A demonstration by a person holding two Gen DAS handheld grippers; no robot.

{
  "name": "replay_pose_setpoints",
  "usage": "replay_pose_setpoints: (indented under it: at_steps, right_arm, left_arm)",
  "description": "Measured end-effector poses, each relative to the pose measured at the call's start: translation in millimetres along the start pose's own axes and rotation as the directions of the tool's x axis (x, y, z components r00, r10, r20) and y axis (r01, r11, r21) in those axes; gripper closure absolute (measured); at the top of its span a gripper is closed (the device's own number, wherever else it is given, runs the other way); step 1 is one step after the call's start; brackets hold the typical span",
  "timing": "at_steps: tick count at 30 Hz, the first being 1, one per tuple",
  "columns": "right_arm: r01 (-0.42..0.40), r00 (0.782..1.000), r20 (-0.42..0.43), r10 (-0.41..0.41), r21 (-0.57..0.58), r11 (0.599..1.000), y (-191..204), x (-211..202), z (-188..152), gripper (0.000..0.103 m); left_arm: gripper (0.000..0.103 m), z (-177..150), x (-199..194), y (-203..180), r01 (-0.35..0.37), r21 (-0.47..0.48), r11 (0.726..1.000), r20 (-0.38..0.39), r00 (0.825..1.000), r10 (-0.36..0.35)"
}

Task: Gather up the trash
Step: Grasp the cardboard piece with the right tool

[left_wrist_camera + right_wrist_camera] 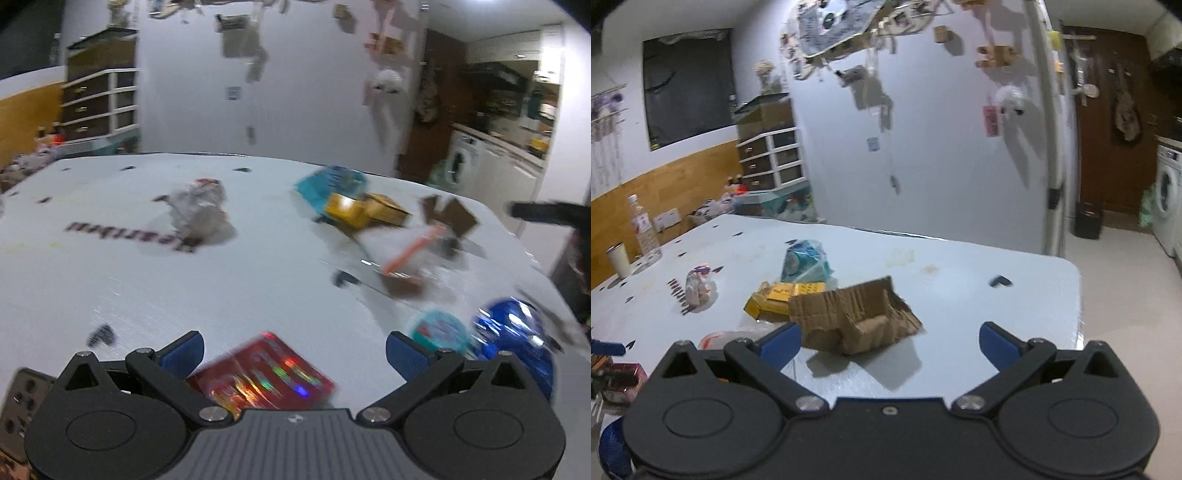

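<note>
Both the left gripper [294, 350] and the right gripper [890, 341] were spread wide and held nothing, with a red shiny packet [264, 374] below the left and torn cardboard [855, 319] on the white table [979, 291] before the right.

A clear bottle [645, 232] and a white cup [619, 260] stand at the left edge of the counter [960, 273]. A drawer cabinet [772, 155] sits upper left, a washing machine [1167, 195] far right, beside a brown door [1112, 122].

Each gripper [294, 352] [890, 341] has black linkages, silver screws, blue pads.
</note>
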State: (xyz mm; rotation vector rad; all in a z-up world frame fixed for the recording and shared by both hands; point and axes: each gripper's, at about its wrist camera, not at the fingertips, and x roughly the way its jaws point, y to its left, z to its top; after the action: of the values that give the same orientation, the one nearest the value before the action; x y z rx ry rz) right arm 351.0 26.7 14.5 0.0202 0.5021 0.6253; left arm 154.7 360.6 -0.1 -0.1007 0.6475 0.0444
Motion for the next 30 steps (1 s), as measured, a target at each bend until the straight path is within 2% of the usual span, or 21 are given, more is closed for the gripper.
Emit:
replay_pose_setpoints:
  at_steps: [4, 7, 11, 16, 23, 30]
  right_arm:
    - [-0.017, 1.0, -0.007, 0.017, 0.008, 1.0, -3, 15, 9, 0.001]
    - [-0.052, 0.998, -0.03, 0.052, 0.02, 0.998, -4, 29, 12, 0.011]
    - [-0.078, 0.994, -0.071, 0.08, 0.025, 0.997, -4, 48, 10, 0.019]
    - [-0.074, 0.992, -0.101, 0.076, 0.03, 0.997, -1, 69, 8, 0.028]
    - [-0.078, 0.99, -0.12, 0.078, 0.005, 0.997, 12, 82, 3, 0.056]
    - [-0.088, 0.983, -0.164, 0.085, -0.011, 0.996, 10, 64, -3, 0.063]
  left_arm:
    - [0.0, -17, -11, -17, 0.06, 0.046, 0.997, -0.021, 0.998, -0.06]
    - [0.0, -27, -17, -28, 0.102, 0.061, 0.993, -0.051, 0.994, -0.099]
    - [0.0, -35, -28, -39, 0.143, 0.068, 0.987, -0.06, 0.989, -0.139]
    - [0.0, -25, -34, -44, 0.078, 0.011, 0.997, -0.049, 0.996, -0.077]
    - [0.001, -9, -24, -45, -0.049, -0.055, 0.997, -0.099, 0.994, 0.044]
    - [0.005, -10, -9, -48, -0.121, -0.028, 0.992, -0.171, 0.979, 0.114]
